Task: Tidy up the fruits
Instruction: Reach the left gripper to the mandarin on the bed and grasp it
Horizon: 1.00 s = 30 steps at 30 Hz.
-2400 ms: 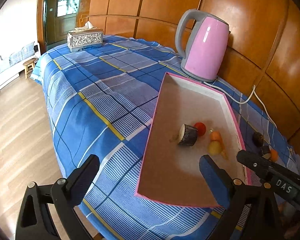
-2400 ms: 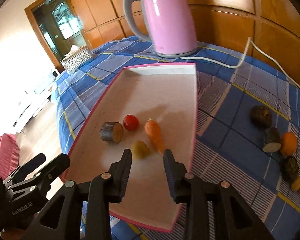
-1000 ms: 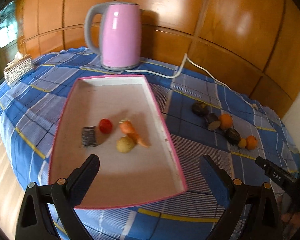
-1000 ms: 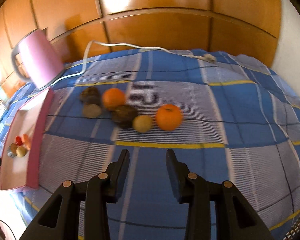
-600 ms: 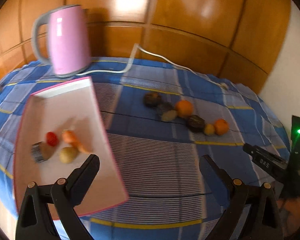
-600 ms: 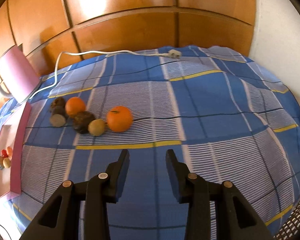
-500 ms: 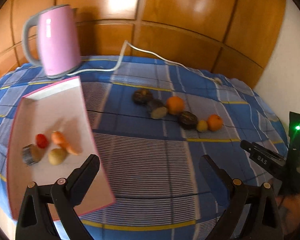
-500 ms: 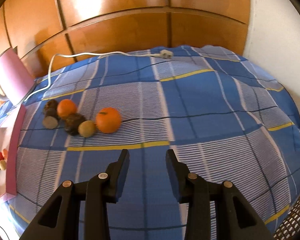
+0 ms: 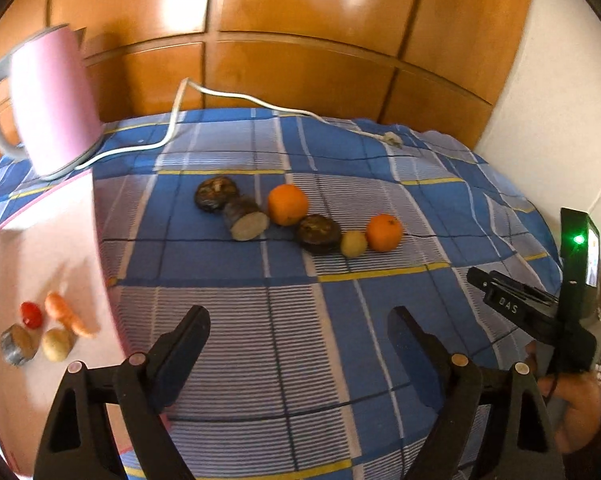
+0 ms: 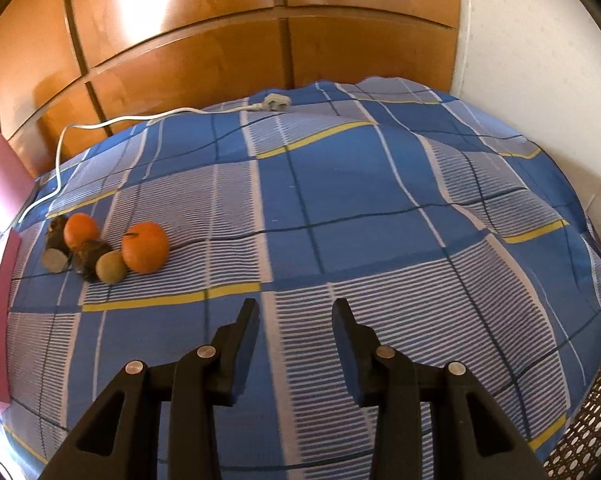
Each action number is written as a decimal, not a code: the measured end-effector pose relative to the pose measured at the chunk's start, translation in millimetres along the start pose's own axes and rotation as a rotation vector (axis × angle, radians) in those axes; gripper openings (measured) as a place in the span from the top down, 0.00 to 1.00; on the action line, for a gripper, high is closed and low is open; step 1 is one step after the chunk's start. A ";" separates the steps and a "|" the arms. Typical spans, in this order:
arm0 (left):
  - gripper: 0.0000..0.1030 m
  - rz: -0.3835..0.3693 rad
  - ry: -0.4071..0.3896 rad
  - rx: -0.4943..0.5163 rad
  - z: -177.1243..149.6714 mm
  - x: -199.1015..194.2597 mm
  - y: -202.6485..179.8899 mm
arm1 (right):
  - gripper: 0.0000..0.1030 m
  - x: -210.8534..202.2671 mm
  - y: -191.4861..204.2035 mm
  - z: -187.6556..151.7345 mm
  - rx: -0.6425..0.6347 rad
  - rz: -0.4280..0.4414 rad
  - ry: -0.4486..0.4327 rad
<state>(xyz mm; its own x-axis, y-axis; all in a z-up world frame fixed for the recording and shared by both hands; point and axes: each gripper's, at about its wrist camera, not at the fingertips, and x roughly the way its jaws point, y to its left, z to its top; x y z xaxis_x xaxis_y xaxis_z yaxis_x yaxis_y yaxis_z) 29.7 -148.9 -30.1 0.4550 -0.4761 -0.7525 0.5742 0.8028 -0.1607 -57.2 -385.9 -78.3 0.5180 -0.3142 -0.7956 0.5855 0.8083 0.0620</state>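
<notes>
Four pieces are already laid in the pink tray (image 9: 96, 216), six are left in a row on the checked cloth (image 9: 300, 320), and nothing is held by the left gripper (image 9: 298, 334), whose wide jaws have just been closing a little, or the narrowly parted right gripper (image 10: 295, 322).

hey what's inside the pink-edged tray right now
Inside the pink-edged tray lie a small red tomato, a carrot, a yellowish potato and a cut dark-skinned chunk. The tray's near end is hidden behind the left claw.

A home room: wood-panelled wall (image 9: 300, 72), checked tablecloth (image 10: 380, 208) (pink kettle (image 9: 52, 104) too).
</notes>
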 end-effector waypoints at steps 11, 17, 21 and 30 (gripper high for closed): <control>0.32 -0.084 0.032 0.092 26.1 29.5 -25.9 | 0.63 7.8 -33.3 2.3 0.076 -0.083 -0.003; 0.32 -0.109 0.052 0.174 47.1 53.1 -47.0 | 0.63 12.2 -43.8 0.9 0.093 -0.114 -0.007; 0.32 -0.099 0.069 0.266 60.9 75.1 -67.6 | 0.58 13.3 -43.2 1.2 0.082 -0.106 -0.012; 0.44 -0.050 0.164 0.390 66.0 132.8 -99.9 | 0.57 12.7 -43.4 -0.2 0.076 -0.092 -0.019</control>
<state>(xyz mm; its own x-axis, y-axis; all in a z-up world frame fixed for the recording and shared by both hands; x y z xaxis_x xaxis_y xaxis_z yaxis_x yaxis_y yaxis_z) 77.7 -316.0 -71.9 0.3242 -0.4222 -0.8466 0.8213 0.5696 0.0304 -76.2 -424.9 -91.2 0.4711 -0.3953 -0.7886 0.6761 0.7360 0.0350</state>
